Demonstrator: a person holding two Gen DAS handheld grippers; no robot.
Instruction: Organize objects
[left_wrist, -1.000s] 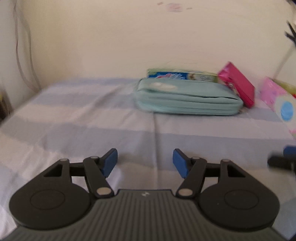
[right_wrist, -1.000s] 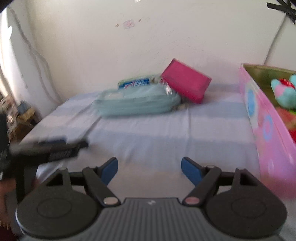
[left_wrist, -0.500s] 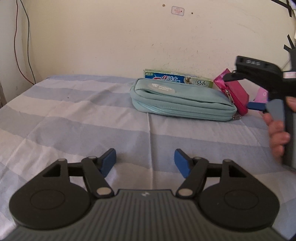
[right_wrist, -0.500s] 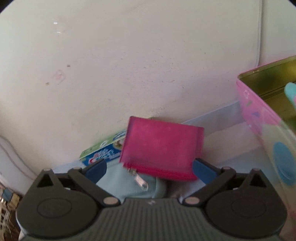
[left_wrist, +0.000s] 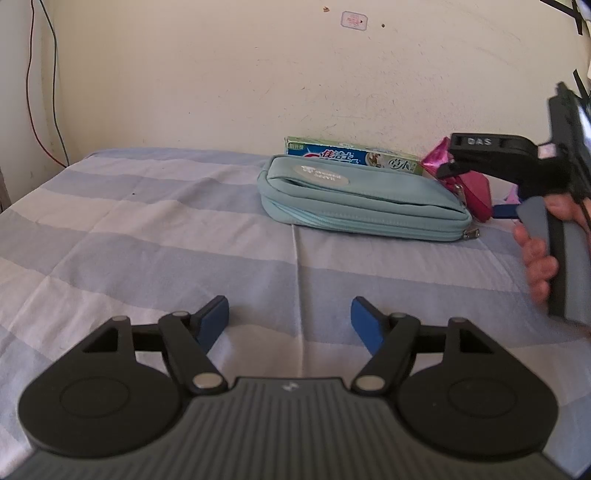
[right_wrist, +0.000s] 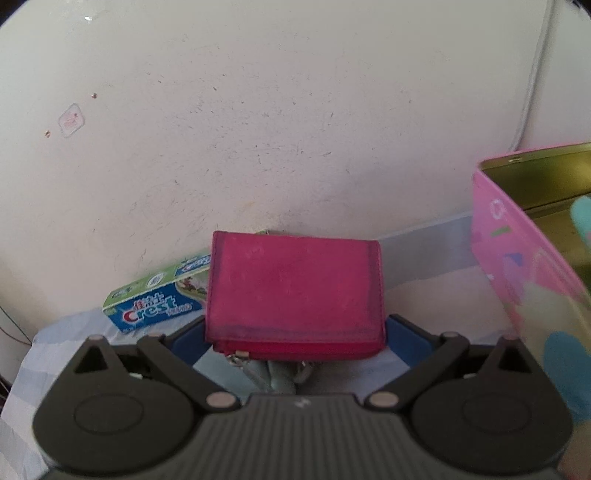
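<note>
Right gripper (right_wrist: 295, 334) has swung from open bedding onto the pink wallet (right_wrist: 295, 291), jaws spread wide and not yet gripping; wallet sits between them, pink tin (right_wrist: 517, 258) to their right; grasp looks next.

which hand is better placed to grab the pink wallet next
Right: its tongs stand open on either side of the pink wallet. The left tongs hang over bare sheet, well short of it.

On the bed (left_wrist: 147, 229), the pouch (left_wrist: 362, 203) lies far and right of centre, the toothpaste box (left_wrist: 351, 155) behind it against the wall (left_wrist: 221, 74). The wallet (right_wrist: 295, 291) leans at the pouch's right end, and the tin (right_wrist: 517, 240) stands right of the wallet.
</note>
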